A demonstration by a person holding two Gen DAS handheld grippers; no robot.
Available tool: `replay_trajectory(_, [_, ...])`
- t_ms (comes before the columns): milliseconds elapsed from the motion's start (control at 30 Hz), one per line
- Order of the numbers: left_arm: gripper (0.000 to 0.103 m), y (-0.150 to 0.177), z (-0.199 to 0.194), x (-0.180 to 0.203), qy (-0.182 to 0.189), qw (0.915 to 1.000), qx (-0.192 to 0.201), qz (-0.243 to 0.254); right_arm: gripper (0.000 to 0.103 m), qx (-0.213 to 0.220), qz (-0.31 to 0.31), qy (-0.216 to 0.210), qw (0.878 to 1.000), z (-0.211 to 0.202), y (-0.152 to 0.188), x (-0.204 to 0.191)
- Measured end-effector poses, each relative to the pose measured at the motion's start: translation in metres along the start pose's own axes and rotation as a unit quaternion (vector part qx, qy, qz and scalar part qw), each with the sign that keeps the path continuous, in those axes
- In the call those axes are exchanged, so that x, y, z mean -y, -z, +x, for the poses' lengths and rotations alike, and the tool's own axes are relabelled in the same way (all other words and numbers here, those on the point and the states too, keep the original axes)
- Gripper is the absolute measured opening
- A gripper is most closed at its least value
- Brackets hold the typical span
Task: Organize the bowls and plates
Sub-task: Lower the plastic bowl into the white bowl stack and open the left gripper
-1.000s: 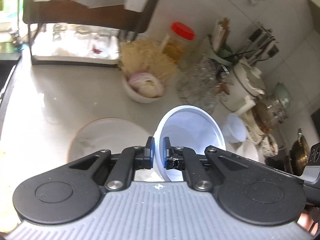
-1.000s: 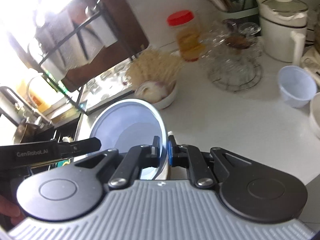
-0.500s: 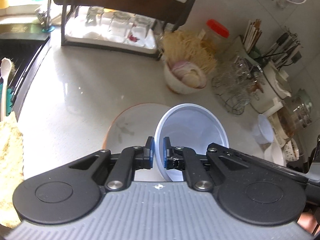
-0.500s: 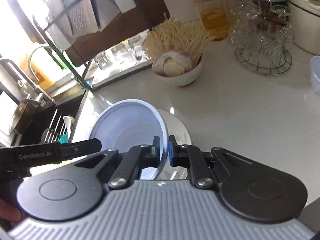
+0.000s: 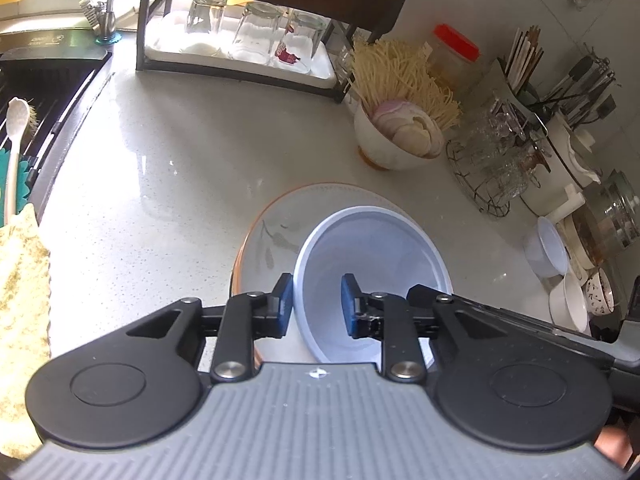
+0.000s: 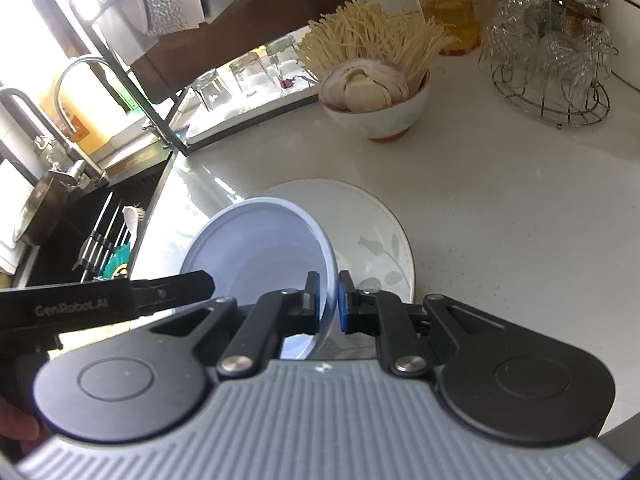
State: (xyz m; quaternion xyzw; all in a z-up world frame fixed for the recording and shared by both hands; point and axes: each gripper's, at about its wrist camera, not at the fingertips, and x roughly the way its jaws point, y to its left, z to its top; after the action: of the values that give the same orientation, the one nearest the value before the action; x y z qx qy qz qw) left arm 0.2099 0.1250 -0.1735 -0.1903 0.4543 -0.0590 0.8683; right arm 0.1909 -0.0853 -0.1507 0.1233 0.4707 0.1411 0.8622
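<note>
A pale blue plastic bowl (image 5: 372,264) hangs tilted just above a white plate (image 5: 272,236) with a leaf pattern and an orange rim on the counter. My left gripper (image 5: 316,308) is open, its fingers on either side of the bowl's left rim with a gap on the inside. My right gripper (image 6: 329,300) is shut on the right rim of the same bowl (image 6: 256,256), over the plate (image 6: 368,236). The left gripper's arm shows at the left of the right wrist view.
A white bowl of onion slices and noodles (image 5: 396,136) stands behind the plate. A rack with upturned glasses (image 5: 248,36), a wire stand of glassware (image 5: 492,160), small bowls (image 5: 548,248) at the right, a sink (image 5: 36,112) at the left.
The left gripper has opened and let go of the bowl's rim. Both grippers and the bowl have come down closer over the plate. The right gripper stays shut on the bowl.
</note>
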Motion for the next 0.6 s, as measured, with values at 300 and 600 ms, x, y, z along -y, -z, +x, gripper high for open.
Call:
replay_trajectory(300, [0.062,-0.008,0.008,0.003,-0.006,0.9999,-0.010,0.009,0.013,-0.004,0.013,-0.015,1.000,0.008,-0.003,0.002])
replay_trajectory(600, [0.066,-0.022,0.003,0.011,-0.018,0.9996,-0.018,0.015,0.055,0.009,0.023,-0.017,1.000,-0.007,-0.018,0.003])
